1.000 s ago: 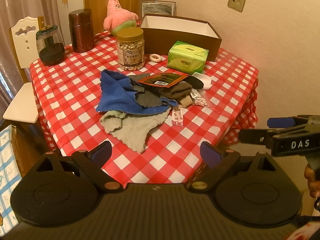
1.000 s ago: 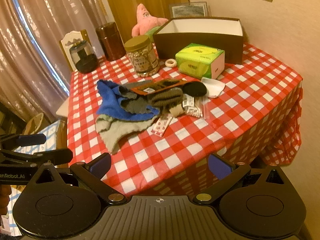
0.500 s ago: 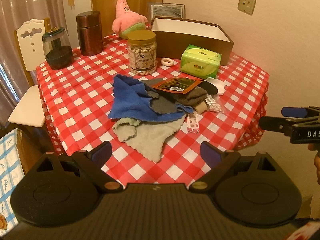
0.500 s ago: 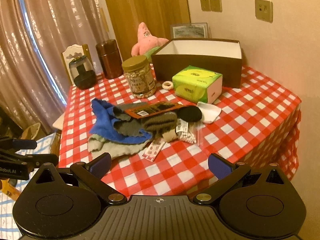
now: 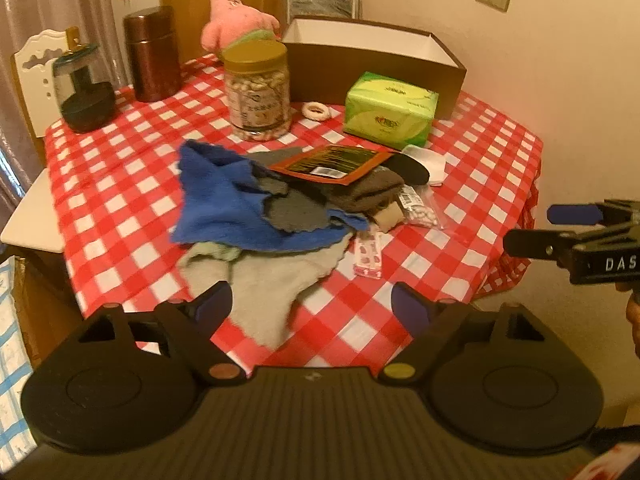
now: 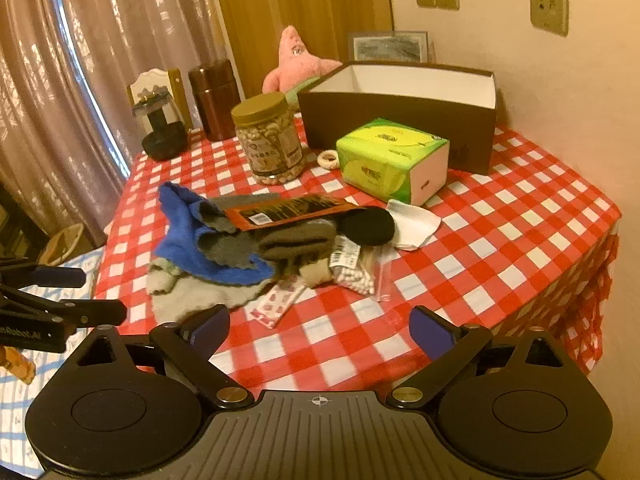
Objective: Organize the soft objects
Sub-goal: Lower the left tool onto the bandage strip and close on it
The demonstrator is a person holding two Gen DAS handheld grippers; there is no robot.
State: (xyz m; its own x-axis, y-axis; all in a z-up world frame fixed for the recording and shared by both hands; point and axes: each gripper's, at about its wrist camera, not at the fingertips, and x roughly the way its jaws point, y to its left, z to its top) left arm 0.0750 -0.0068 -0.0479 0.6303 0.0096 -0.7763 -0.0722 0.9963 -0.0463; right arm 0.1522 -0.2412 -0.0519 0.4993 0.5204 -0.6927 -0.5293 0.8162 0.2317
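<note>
Cloths lie heaped near the middle of the red-and-white checked tablecloth [image 5: 120,184]: a blue cloth [image 5: 216,204] on top of a pale grey cloth [image 5: 264,292] that reaches toward the near edge, with a dark grey cloth [image 5: 296,212] and a folded brown-grey sock [image 5: 364,190] to its right. An orange-black packet [image 5: 332,162] rests across the heap. Farther back stand a jar of nuts [image 5: 256,88], a green tissue pack [image 5: 390,110], an open brown box [image 5: 372,60] and a pink starfish plush [image 5: 234,16].

Both grippers tilt down toward the table from just off its near edge. The left gripper [image 5: 312,304] has its jaws wide but closing, nothing between them, above the pale grey cloth's near corner. The right gripper [image 6: 320,324] is likewise wide, closing and empty, above bare tablecloth near a small pink packet [image 6: 276,300].
</note>
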